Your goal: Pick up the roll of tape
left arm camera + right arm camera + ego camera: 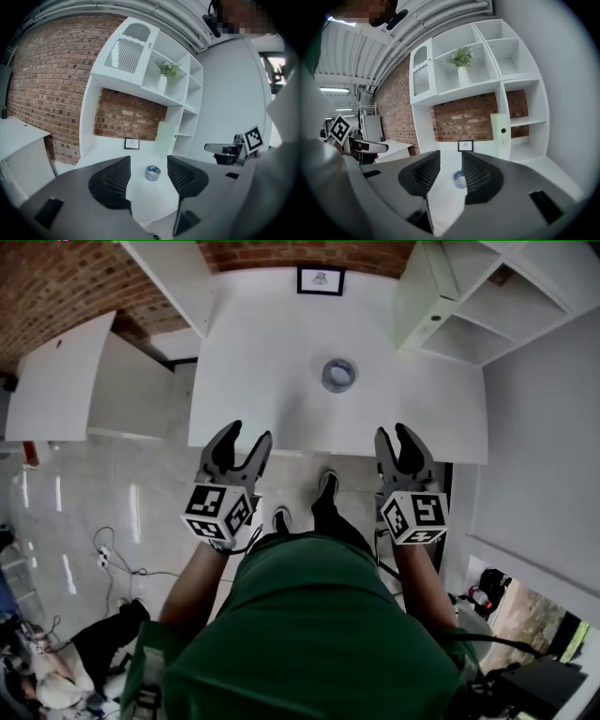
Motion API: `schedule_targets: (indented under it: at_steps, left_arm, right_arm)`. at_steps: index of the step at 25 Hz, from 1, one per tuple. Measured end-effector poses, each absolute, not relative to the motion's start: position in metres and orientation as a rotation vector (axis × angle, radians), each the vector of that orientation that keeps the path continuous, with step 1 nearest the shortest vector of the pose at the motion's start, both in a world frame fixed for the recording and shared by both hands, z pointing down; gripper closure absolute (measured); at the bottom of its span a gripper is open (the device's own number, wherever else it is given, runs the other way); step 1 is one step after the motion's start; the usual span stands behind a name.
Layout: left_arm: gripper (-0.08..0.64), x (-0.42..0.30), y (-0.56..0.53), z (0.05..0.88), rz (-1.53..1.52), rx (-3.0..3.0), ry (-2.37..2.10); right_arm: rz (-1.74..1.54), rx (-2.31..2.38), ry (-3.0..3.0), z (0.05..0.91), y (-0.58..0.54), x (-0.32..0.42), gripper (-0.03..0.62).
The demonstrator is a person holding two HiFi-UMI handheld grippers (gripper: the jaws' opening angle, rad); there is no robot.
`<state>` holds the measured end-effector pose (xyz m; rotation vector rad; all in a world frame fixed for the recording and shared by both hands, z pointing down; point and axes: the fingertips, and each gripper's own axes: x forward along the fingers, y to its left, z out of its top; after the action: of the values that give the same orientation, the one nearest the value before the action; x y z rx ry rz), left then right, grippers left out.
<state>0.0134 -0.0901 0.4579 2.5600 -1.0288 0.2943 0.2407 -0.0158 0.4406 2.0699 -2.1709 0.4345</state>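
A grey roll of tape (338, 374) lies flat on the white table (262, 362), near its middle. My left gripper (243, 445) hovers at the table's near edge, left of the roll, jaws open and empty. My right gripper (397, 442) hovers at the near edge to the right, also open and empty. In the left gripper view the tape (153, 172) shows far off between the jaws of the left gripper (148, 177). In the right gripper view the tape (459, 178) is partly hidden behind the right-hand jaw of the right gripper (451, 173).
A small framed picture (321, 280) stands at the table's far edge against the brick wall. White shelving (469, 306) flanks the table on the right, a white cabinet (103, 381) on the left. The person's shoes (326, 488) stand on the glossy floor below.
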Motion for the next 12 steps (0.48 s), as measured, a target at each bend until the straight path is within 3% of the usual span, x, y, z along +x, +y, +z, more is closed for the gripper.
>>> schedule_targets:
  at_steps: [12]
  left_arm:
    - [0.321,0.077,-0.129,0.496,0.432,2.498,-1.151]
  right_arm:
    - [0.506,1.782,-2.326,0.481,-0.1,0.272,0.434]
